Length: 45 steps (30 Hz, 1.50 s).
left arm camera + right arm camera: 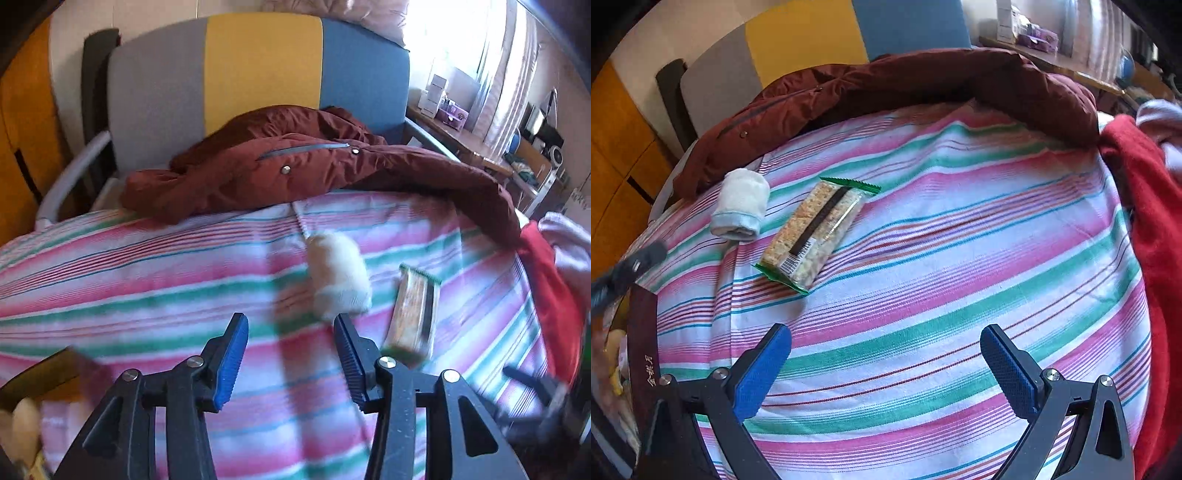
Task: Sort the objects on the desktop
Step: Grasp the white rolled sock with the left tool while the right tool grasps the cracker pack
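Both grippers hang over the striped sheet [923, 229], left gripper [291, 332] and right gripper [886, 345] spread, nothing between their pads. Farther, left of centre, lies the cracker pack [816, 230], the rolled sock [740, 203] just left. The maroon jacket [905, 81] lies farthest.

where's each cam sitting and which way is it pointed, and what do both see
Left wrist: on the left hand-held gripper, looking forward and down over the striped sheet at the rolled white sock; its own open fingers show.
Right wrist: on the right hand-held gripper, tilted down at the sheet; its own open fingers show.
Shared: sock, cracker packet, maroon jacket, and each view catches the other gripper at its edge.
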Tool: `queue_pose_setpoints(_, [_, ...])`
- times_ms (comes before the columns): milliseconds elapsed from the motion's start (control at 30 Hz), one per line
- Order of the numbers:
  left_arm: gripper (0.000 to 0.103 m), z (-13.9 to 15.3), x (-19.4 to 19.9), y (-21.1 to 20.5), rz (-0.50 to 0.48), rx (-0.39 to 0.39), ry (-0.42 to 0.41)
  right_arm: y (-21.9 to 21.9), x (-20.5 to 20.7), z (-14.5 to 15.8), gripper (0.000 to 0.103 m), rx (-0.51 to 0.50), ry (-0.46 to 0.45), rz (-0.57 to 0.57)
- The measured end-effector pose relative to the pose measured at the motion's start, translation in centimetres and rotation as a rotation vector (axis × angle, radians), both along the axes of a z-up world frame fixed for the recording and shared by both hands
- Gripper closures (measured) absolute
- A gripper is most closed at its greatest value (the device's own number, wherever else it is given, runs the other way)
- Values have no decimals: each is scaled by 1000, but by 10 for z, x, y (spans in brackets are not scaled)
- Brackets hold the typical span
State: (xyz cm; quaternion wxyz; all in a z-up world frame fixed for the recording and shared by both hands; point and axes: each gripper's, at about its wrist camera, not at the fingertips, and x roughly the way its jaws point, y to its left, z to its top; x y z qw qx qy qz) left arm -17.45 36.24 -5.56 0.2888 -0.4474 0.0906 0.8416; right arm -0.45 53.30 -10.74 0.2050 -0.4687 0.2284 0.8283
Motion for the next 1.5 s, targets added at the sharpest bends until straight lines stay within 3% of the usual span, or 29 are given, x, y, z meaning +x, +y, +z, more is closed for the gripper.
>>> queue_pose_setpoints(233, [49,-19,-35,51,-30,-11,-24,-1,-7,-1,0,27,-25,6])
queue_pose_setpoints(300, [41,-27,-43,62,-39,-11,-42,1,-10,1,0,27,-24,3])
queue_pose_setpoints(500, [40,-33,-48,75,-45,16,-68,3,-22,5,0,36,-19,-5])
queue_pose_setpoints(867, [42,-45,-47,85,-96,25,-103,5,-40,-3,0,47,-16,7])
queue_pose_setpoints(1067, [40,-47,-54,76,-63,67,-141,13,-52,-5,0,46,-10,-6])
queue_pose_setpoints(1167, [49,-42,-53,71,-68,83,-117,18,-64,-9,1,31,-4,-12])
queue_pose_setpoints(1267, [52,-40,-55,68,-78,95,-119,19,-78,-11,1,20,4,-7])
queue_pose_setpoints(1433, [50,-41,-58,64,-77,114,-137,14,-106,-17,1,30,-1,9])
queue_pose_setpoints(1500, [47,-42,-59,66,-79,108,-139,10,-116,-22,0,81,-37,20])
